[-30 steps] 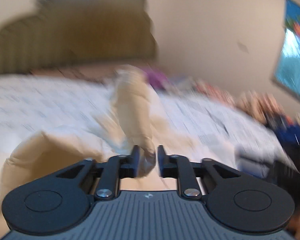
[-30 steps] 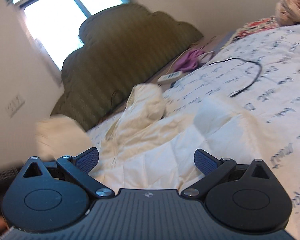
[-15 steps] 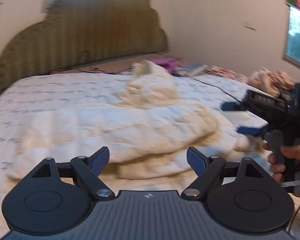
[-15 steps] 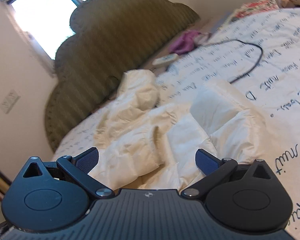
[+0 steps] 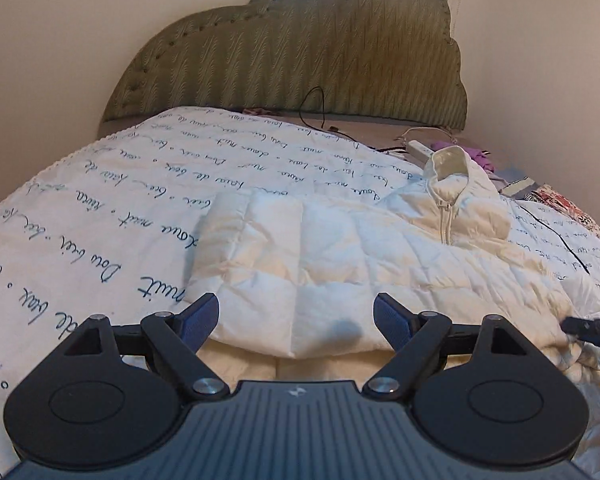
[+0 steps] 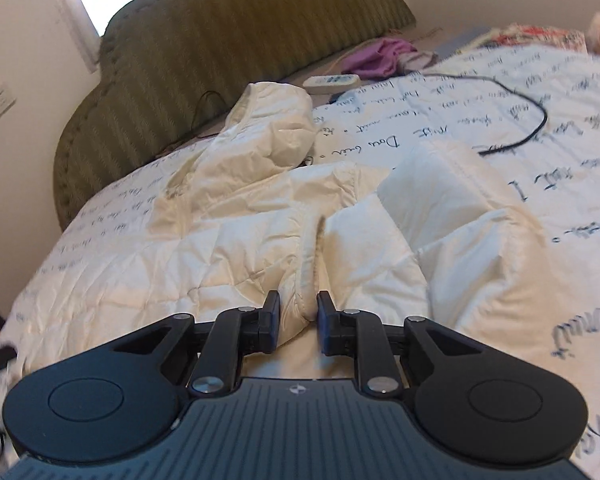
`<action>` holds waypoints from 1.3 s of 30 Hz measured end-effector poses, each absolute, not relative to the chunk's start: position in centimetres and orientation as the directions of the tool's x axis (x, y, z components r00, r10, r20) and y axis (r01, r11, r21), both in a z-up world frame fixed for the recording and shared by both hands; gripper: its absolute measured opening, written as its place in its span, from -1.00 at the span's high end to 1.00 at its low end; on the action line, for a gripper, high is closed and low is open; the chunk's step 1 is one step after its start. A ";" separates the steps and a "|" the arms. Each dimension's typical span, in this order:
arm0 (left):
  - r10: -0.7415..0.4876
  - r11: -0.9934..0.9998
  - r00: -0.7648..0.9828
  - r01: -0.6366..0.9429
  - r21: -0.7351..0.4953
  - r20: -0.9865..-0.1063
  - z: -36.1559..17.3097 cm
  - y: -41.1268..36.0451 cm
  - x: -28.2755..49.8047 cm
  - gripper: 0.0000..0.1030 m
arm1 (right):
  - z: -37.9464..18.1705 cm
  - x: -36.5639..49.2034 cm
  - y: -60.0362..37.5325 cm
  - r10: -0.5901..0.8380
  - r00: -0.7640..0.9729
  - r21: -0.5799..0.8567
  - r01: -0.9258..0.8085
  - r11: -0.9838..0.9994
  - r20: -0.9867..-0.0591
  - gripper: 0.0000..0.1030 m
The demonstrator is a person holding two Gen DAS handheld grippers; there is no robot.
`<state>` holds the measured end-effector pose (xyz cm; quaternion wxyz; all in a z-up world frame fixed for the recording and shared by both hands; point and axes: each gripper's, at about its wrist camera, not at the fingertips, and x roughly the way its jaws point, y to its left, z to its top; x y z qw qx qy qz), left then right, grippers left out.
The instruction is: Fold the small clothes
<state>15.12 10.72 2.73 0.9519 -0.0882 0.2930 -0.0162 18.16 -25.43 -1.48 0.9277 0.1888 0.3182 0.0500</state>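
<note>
Your right claw (image 6: pixel 298 320) is pinched narrow on a ridge of the white puffer jacket (image 5: pixel 340 256) at its near hem, while your left claw (image 5: pixel 296 320) hangs wide and empty just above the folded sleeve panel on that same hem. The jacket lies spread on the bed (image 5: pixel 100 216), collar toward the headboard (image 5: pixel 300 52). Keep hold of the full padded thickness, and take the hem with the left before lifting, so the fold goes over evenly; no containers are in view.
</note>
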 end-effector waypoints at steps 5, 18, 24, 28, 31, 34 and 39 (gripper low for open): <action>-0.069 0.984 0.837 -0.031 -0.173 -0.543 3.9 9.1 17.3 -0.65 | 1.2 16.4 -24.3 0.158 0.812 0.251 -0.015 0.968 -0.562 0.06; -0.033 0.993 0.823 -0.037 -0.112 -0.567 2.7 4.5 20.6 -0.85 | -0.7 16.6 -21.3 0.065 0.825 0.129 0.009 0.992 -0.561 -0.25; 0.037 0.999 0.829 -0.047 -0.004 -0.558 -0.8 3.2 21.2 -0.92 | -2.6 17.6 -21.0 0.048 0.782 0.094 0.014 0.995 -0.621 -0.46; 0.042 0.999 0.848 -0.047 0.004 -0.529 -1.9 3.4 20.7 -0.94 | -0.3 15.6 -21.5 0.029 0.859 0.122 0.040 0.992 -0.511 -0.47; 0.040 0.999 0.857 -0.042 0.009 -0.513 -2.5 3.3 20.4 -0.98 | 1.1 15.8 -20.9 0.061 0.889 0.105 -0.015 0.994 -0.455 -0.48; 0.037 0.999 0.855 -0.037 0.011 -0.517 -2.7 3.2 20.4 -1.00 | 0.4 17.2 -20.4 0.144 0.848 0.147 -0.079 0.986 -0.510 -0.47; 0.016 1.000 0.847 -0.027 -0.013 -0.531 -2.9 3.6 20.7 -1.00 | -2.5 18.8 -20.2 0.093 0.772 0.112 -0.028 0.993 -0.629 -0.54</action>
